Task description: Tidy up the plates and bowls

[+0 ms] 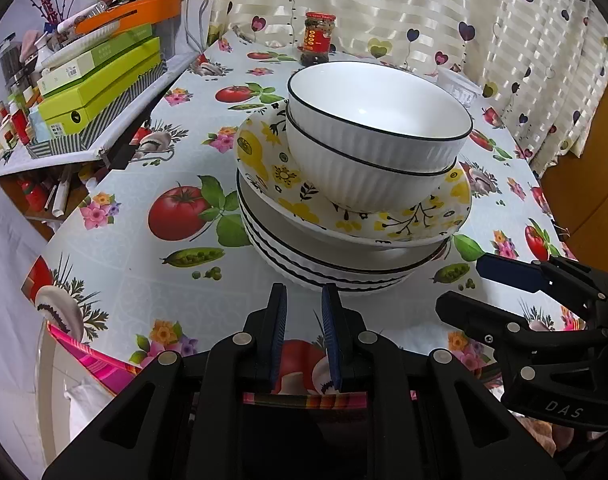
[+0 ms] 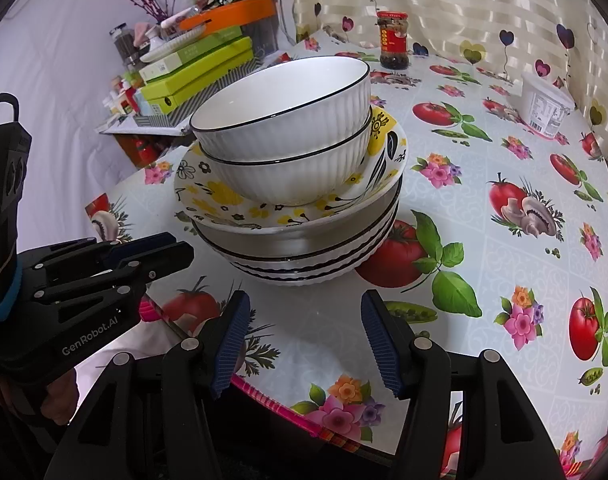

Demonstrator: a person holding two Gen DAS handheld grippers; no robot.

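Observation:
One stack stands mid-table. Two nested white ribbed bowls with black rims (image 1: 377, 136) (image 2: 284, 128) sit on a yellow flowered plate (image 1: 264, 156) (image 2: 220, 196). Under it lie several white black-rimmed plates (image 1: 323, 268) (image 2: 304, 256). My left gripper (image 1: 304, 300) is in front of the stack, empty, its jaws a narrow gap apart; it also shows at the left of the right wrist view (image 2: 172, 250). My right gripper (image 2: 304, 304) is wide open and empty, just in front of the stack; it also shows at the right of the left wrist view (image 1: 463, 284).
The table (image 1: 144, 288) has a fruit-and-flower cloth. A red-lidded jar (image 1: 317, 38) (image 2: 393, 40) stands at the back by the curtain. A white plastic tub (image 2: 543, 108) is at the back right. Green boxes and an orange tray (image 1: 104, 68) (image 2: 200, 64) pile on a side shelf to the left.

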